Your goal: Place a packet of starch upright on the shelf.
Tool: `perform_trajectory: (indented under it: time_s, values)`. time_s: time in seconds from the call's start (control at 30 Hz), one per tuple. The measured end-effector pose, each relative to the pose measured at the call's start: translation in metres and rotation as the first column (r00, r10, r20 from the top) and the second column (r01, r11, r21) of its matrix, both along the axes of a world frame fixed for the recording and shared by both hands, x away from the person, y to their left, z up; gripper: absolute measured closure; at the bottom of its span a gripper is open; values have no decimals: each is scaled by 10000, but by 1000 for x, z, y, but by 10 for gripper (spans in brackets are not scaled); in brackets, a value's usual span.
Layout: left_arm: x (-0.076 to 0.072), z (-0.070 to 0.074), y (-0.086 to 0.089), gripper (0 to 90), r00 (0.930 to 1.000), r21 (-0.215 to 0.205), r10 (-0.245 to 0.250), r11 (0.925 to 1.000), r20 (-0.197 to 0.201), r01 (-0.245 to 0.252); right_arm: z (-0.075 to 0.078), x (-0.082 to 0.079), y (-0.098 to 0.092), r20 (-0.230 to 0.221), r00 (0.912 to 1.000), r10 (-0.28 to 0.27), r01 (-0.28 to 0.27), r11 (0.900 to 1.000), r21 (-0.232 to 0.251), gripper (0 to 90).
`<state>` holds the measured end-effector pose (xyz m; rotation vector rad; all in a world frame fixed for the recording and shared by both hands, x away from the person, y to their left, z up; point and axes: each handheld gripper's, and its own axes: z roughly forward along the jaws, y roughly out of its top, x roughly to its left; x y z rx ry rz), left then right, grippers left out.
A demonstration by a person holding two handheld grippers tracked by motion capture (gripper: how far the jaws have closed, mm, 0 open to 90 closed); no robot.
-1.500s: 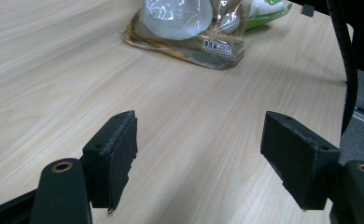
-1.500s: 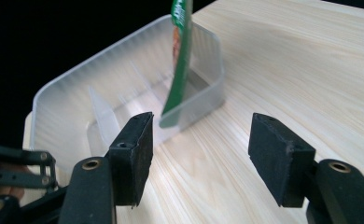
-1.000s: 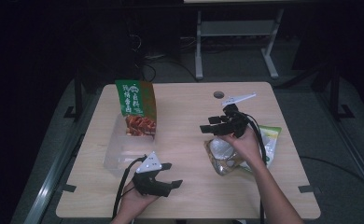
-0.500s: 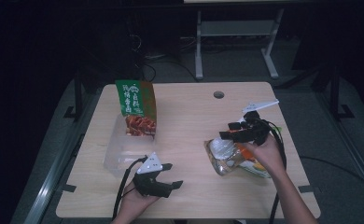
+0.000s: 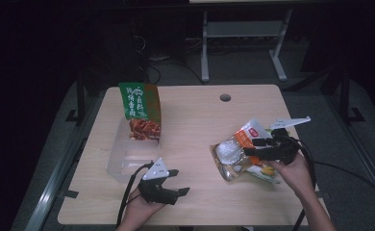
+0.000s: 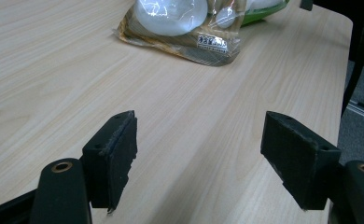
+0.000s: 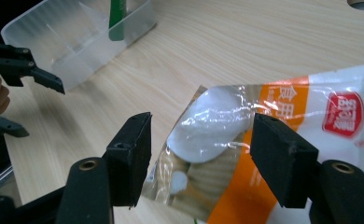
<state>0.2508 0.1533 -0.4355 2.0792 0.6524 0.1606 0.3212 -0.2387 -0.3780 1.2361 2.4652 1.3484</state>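
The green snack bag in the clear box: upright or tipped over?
Upright. In the high view the green snack bag stands in the far end of the clear plastic box, its printed face toward the camera, top above the rim.

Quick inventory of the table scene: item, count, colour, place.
Snack bag: 1, clear with orange and white print, right half of the table, between the right gripper's open jaws.
Second packet: 1, green edge, under the snack bag.
Plastic container: 1, clear, left half of the table.
Green bag: 1, green top with red-brown food picture, standing in the container's far end.
Table: 1, light wood, round hole near the far edge.
Left gripper: 1, black, near edge, jaws open, nothing between them.
Right gripper: 1, black, over the snack bag.
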Motion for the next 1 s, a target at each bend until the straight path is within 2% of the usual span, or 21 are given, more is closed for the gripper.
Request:
perform_trajectory:
  time_s: [0.4, 0.63, 0.8, 1.0]
  values:
    - [-1, 0, -1, 266, 10000, -5, -38, 10000, 22, 38, -8, -36, -25, -99, 9997, -211, 212, 9998, 53, 392]
    - [-1, -1, -3, 267, 10000, 32, -99, 9999, 9, 99, -18, -49, -39, -205, 9985, -508, 509, 9987, 43, 394]
    - [-1, -1, -4, 267, 9998, 163, -184, 9997, 20, 183, -25, -46, -44, -393, 9959, -811, 811, 9967, -33, 389]
    - [-1, -1, -3, 266, 9999, 123, -161, 9998, 12, 161, -31, -32, -39, -413, 9943, -981, 978, 9952, -85, 397]
